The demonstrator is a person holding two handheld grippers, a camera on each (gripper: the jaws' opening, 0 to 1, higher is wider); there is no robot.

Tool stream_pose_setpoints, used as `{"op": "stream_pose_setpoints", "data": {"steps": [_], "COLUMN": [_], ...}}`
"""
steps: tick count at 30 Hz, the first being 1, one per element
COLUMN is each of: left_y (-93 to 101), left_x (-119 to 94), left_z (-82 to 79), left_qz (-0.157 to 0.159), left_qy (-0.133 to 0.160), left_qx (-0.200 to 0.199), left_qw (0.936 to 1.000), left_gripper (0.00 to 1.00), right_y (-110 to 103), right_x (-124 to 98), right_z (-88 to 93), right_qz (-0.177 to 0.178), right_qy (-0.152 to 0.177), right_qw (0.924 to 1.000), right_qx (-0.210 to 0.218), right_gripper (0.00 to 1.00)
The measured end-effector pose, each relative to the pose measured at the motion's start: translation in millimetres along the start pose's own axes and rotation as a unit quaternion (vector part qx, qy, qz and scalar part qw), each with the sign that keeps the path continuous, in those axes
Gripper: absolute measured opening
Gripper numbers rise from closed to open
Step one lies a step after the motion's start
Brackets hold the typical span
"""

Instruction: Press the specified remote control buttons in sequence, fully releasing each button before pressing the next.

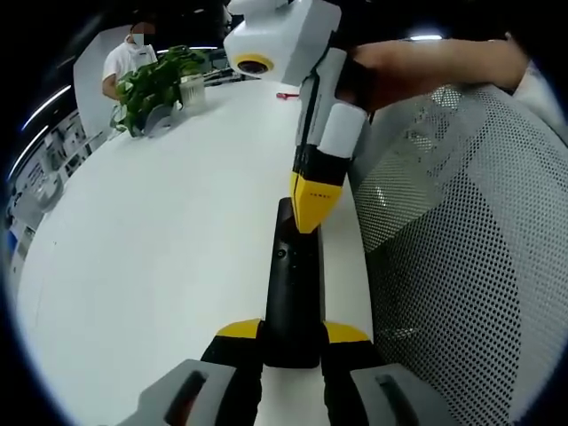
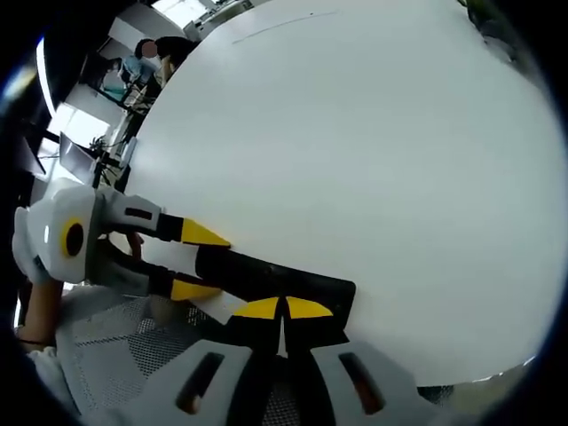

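Left gripper: my left gripper (image 1: 291, 342) is clamped on the near end of the black remote control (image 1: 291, 293), one yellow-tipped jaw on each side of its body. In the right gripper view the same tool (image 2: 197, 261) comes in from the left, its two jaws on either side of the remote's far end.
Right gripper: my right gripper (image 2: 284, 309) has its yellow tips drawn together with no gap between them, sitting over the top face of the remote. In the left gripper view it (image 1: 316, 197) comes down from above with its yellow tip on the remote's far end. Whether it is pressing a button I cannot tell; the buttons are too dark to make out.
Remote control: the remote (image 2: 275, 280) lies long and flat at the edge of the white table (image 1: 169, 222), just beside the mesh chair back (image 1: 470, 248).
My hand: my hand (image 1: 426, 67) grips the right tool's body, above the chair.
Table, far end: a potted green plant (image 1: 155, 84) stands there, with a small red item (image 1: 284, 95) well apart from it.
Background: a person in white (image 1: 129, 58) behind the plant.
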State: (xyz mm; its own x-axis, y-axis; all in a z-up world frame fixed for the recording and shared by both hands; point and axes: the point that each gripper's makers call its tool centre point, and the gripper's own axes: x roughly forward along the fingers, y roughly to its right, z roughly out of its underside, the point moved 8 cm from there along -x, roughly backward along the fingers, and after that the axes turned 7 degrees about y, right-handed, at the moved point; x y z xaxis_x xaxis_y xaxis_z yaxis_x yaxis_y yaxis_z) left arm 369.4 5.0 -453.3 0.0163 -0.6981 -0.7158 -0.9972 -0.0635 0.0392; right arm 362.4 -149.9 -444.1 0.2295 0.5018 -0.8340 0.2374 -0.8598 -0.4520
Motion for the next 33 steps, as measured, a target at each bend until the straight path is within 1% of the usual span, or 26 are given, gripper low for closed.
{"op": "stream_pose_setpoints", "data": {"steps": [7,15,21,23,24,26,29,33], "left_y": [0.1,0.0,0.5,-0.2,-1.2,-1.5,0.9,0.1], "left_x": [0.0,0.0,0.3,0.2,0.0,0.2,0.8,0.7], "left_z": [0.1,0.2,-0.1,-0.7,-0.8,-0.4,-0.7,-0.6], "left_qz": [0.0,-0.001,-0.001,-0.001,0.0,0.003,0.0,0.0], "left_qy": [0.0,0.0,-0.001,0.005,0.007,0.007,0.001,0.002], "left_qx": [0.0,0.001,0.008,-0.021,-0.029,-0.02,-0.004,-0.004], "left_qw": [1.0,1.0,1.0,0.9998,0.9995,0.9998,1.0,1.0], "left_gripper": [0.25,0.25,0.25,0.25,0.25,0.25,0.25,0.25], "right_y": [0.7,1.1,-4.8,-5.9,-6.1,-6.9,-8.0,-6.4], "right_x": [-0.4,0.8,1.6,0.8,0.6,1.5,0.7,-0.2], "right_z": [2.0,3.0,6.3,7.5,7.4,6.4,6.4,5.9], "right_qz": [0.0,0.003,0.015,0.018,0.018,0.023,0.027,0.022], "right_qy": [-0.005,-0.01,-0.013,-0.015,-0.014,-0.018,-0.017,-0.015], "right_qw": [1.0,0.9999,0.9989,0.9986,0.9984,0.9976,0.9973,0.9979], "right_qx": [0.005,-0.003,-0.043,-0.047,-0.052,-0.063,-0.067,-0.059], "right_gripper": [0.0,0.0,0.0,0.0,0.0,0.0,0.0,0.0]}}
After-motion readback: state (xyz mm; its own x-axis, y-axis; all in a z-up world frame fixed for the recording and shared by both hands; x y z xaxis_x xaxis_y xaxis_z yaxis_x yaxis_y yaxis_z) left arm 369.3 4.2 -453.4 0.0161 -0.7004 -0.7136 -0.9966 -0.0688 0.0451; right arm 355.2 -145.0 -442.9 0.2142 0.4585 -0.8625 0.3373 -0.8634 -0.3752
